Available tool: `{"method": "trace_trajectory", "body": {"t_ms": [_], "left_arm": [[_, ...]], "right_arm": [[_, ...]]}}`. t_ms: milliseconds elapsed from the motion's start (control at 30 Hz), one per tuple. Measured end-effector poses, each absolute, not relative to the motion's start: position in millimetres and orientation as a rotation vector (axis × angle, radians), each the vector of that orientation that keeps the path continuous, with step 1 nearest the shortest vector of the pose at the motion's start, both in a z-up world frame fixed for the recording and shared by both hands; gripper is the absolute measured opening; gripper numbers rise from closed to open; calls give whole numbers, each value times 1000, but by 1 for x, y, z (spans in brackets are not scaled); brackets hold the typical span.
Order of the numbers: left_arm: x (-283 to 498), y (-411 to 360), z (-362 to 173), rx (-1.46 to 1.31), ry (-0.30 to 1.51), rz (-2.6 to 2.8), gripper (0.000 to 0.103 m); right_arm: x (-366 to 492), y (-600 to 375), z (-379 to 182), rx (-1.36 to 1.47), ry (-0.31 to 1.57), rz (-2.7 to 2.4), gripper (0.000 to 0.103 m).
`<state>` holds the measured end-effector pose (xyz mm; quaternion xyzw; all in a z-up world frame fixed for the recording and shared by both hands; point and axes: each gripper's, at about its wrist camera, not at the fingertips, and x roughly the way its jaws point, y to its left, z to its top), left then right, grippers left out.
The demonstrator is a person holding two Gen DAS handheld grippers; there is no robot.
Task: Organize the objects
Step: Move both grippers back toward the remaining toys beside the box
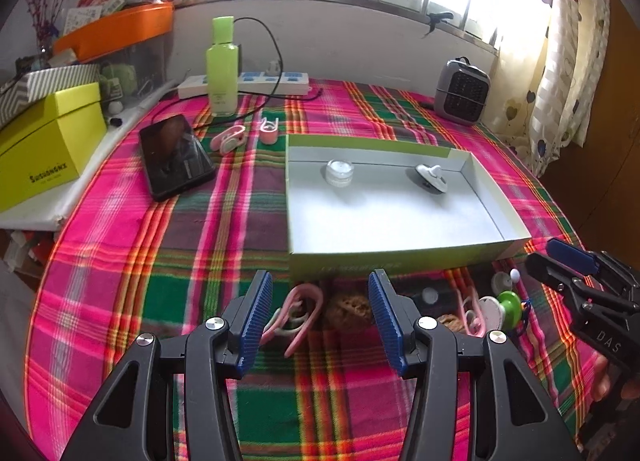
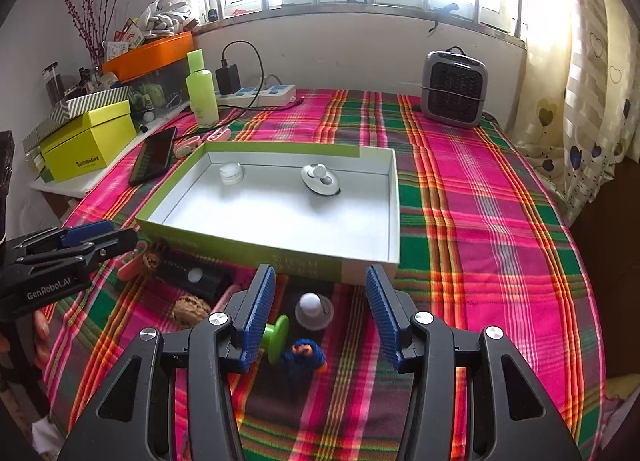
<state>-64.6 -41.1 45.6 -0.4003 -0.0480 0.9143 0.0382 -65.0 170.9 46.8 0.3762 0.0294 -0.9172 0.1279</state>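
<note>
A green-sided shallow box (image 1: 400,261) (image 2: 280,251) lies on the plaid cloth and holds a small white jar (image 1: 340,172) (image 2: 231,173) and a white round piece (image 1: 432,178) (image 2: 320,180). My left gripper (image 1: 320,315) is open above pink clips (image 1: 298,311) and a brown walnut-like ball (image 1: 348,311) in front of the box. My right gripper (image 2: 318,319) is open over a grey cap with a white ball (image 2: 314,309), a green spool (image 2: 276,335) and a blue knit toy (image 2: 304,361). It also shows at the left wrist view's right edge (image 1: 572,265).
A phone (image 1: 174,155), two pink clips (image 1: 230,137), a green bottle (image 1: 221,65) and a power strip (image 1: 256,83) lie behind the box. A grey heater (image 2: 454,89) stands far right. Yellow and orange boxes (image 1: 44,145) sit left. A black box (image 2: 192,275) and second ball (image 2: 190,311) lie between grippers.
</note>
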Motion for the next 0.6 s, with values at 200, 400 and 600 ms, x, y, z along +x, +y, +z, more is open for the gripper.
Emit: {"method": "trace_trajectory", "body": {"t_ms": [200,400,600], "left_arm": [[-57,-58,35,-1271,-195,2807,49],[-51,-62,28,-1276,-213,2796,49],[-47,-64,22,-1295,-214,2784,49]], "right_arm": [[-55,183,41,1125,59,-2685,49],[-47,185,34,1151,61,-2669,49],[-43,185,23,1173,39,-2641,49]]}}
